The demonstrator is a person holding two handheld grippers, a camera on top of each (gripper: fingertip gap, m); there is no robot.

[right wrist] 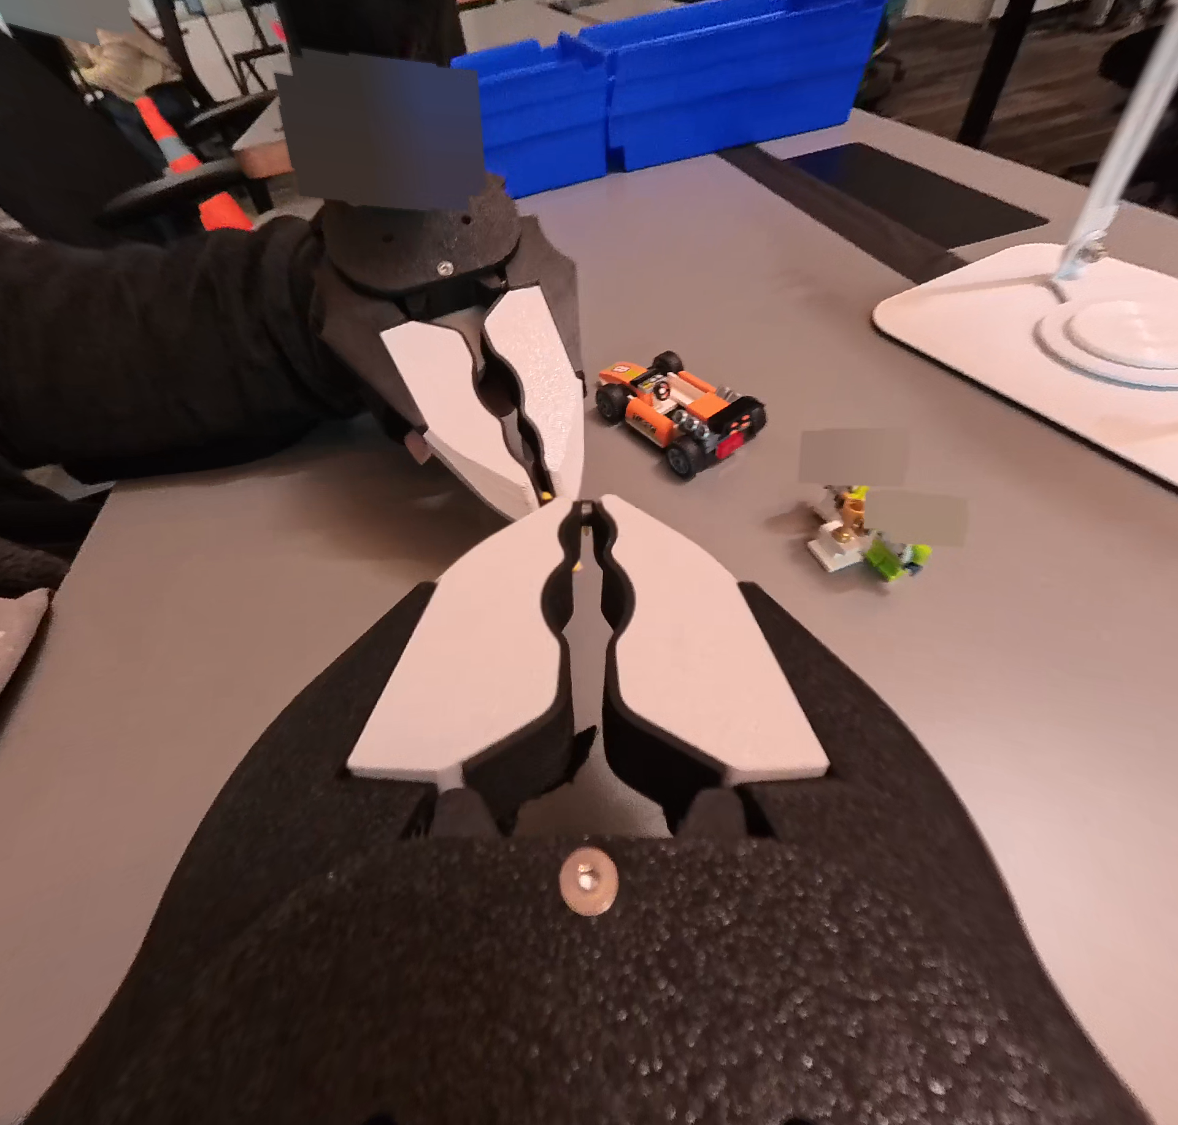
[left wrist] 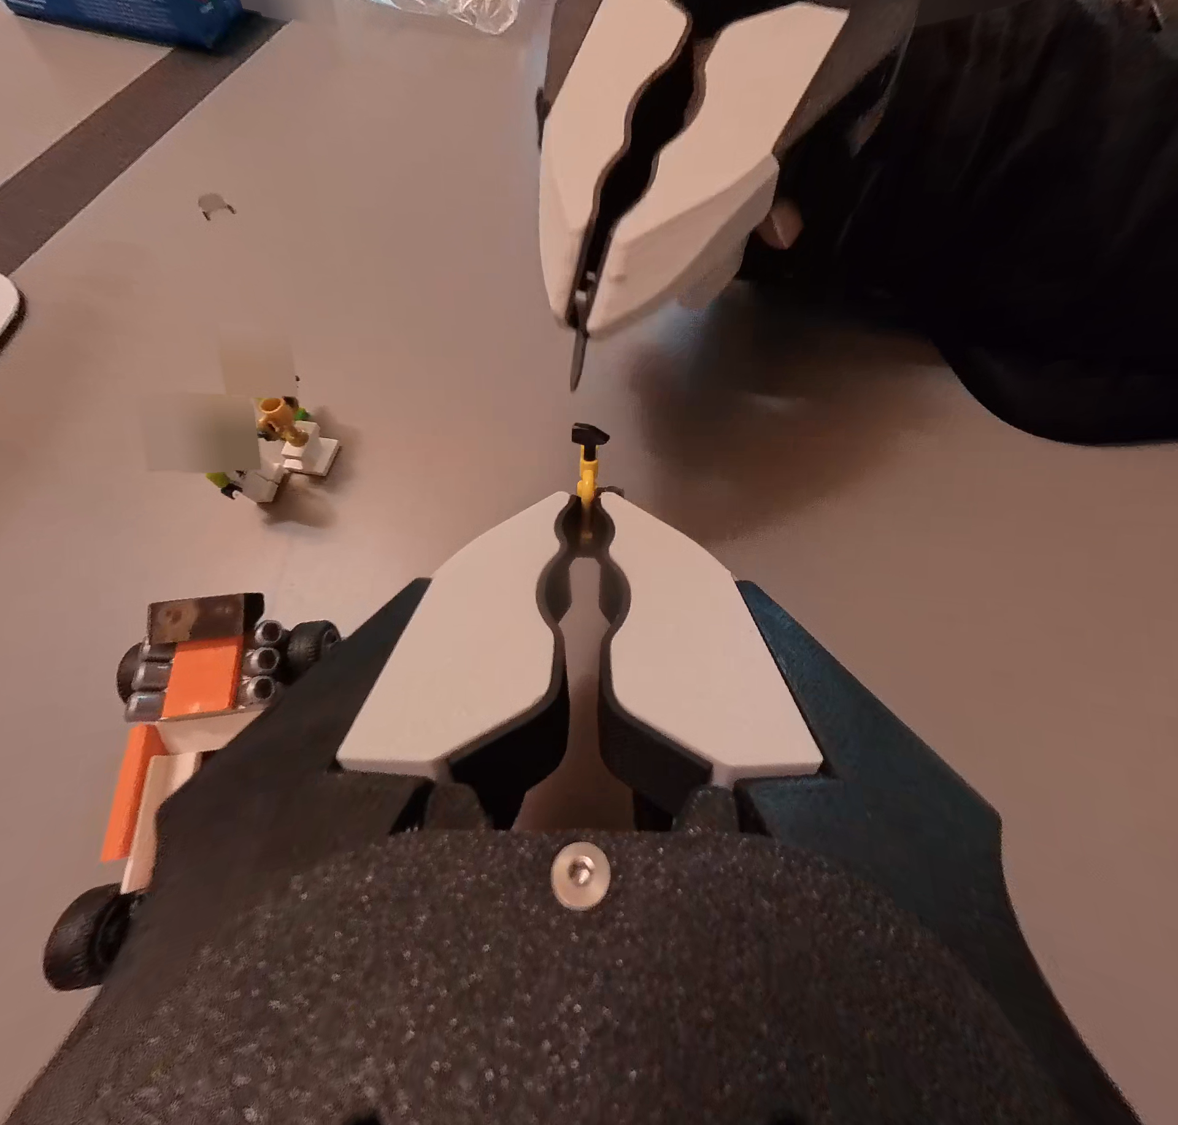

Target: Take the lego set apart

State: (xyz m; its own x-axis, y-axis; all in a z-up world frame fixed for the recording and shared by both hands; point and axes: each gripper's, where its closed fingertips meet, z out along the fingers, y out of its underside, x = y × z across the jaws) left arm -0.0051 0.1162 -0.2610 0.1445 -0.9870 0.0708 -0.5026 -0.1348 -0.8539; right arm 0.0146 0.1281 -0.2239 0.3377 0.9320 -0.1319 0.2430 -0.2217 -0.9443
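Pinching a small yellow stick-shaped lego piece with a black T-shaped head (left wrist: 588, 457) at its tips, your left gripper (left wrist: 588, 504) is holding it out above the grey tabletop (left wrist: 395, 252), the fingers drawn narrow around it. Your right gripper (right wrist: 585, 511) is also squeezing nearly closed, gripping a thin dark pointed piece (left wrist: 579, 355) that is sticking out past its tips; from the left wrist view the two pieces are sitting just apart, tip facing tip. You are keeping both tools well clear of the orange, white and black lego race car (right wrist: 679, 412), which is standing on its wheels on the table beyond the grippers. Farther along, the white lego base with a gold trophy and lime-green figure parts (right wrist: 857, 543) is lying on the table, near the white lamp base (right wrist: 994, 329). Two blue plastic bins (right wrist: 669, 93) are sitting at the far edge.
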